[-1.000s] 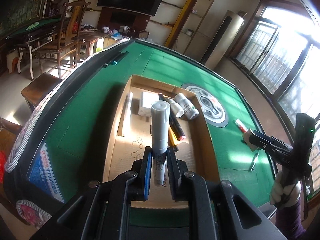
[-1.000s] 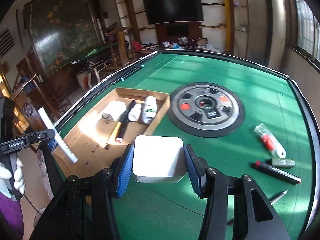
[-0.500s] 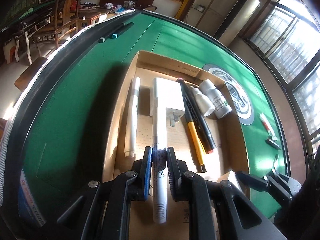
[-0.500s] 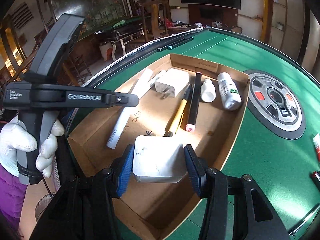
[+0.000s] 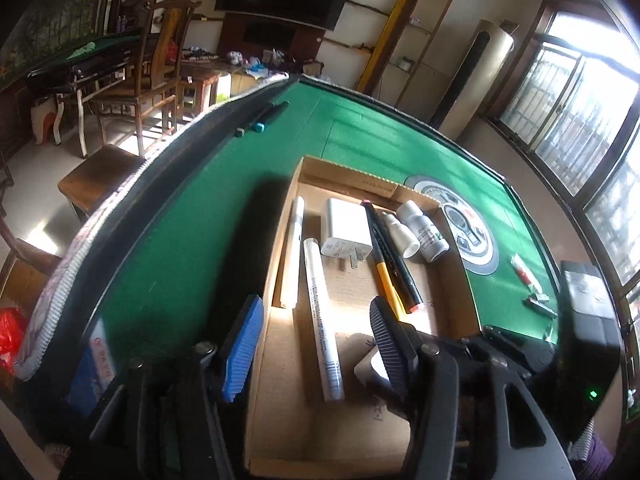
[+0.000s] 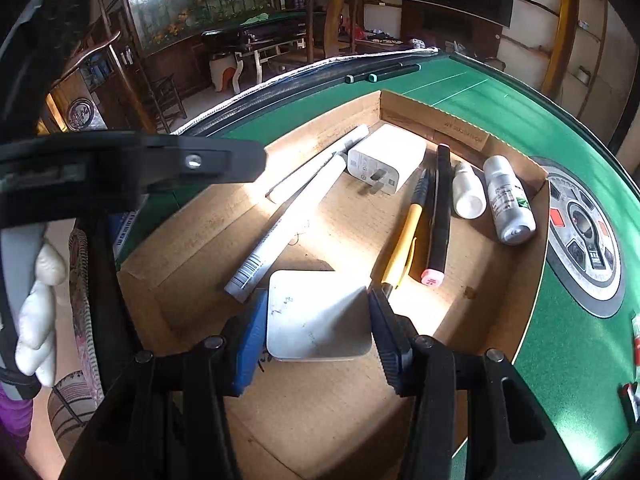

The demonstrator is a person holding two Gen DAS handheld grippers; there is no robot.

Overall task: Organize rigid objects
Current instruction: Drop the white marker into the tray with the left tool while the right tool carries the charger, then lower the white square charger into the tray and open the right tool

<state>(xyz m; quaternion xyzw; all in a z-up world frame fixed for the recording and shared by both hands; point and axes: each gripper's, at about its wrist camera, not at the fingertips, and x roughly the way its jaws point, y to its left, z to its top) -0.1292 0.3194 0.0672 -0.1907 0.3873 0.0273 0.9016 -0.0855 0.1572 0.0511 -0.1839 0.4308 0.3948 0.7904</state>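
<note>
Cardboard tray (image 5: 280,360) fills your left wrist view; your left gripper (image 5: 316,344) is spread wide and empty above the white marker (image 5: 322,320) lying flat on its floor. In your right wrist view, your right gripper (image 6: 316,320) clamps the white box (image 6: 318,316) low inside the tray, just beside that marker's barcode end.

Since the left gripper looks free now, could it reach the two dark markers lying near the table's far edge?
Probably yes. The left gripper is open and holds nothing, and the dark markers lie on bare green felt beyond the cardboard tray, with nothing on or against them. It would only have to travel past the tray's left wall.
</note>
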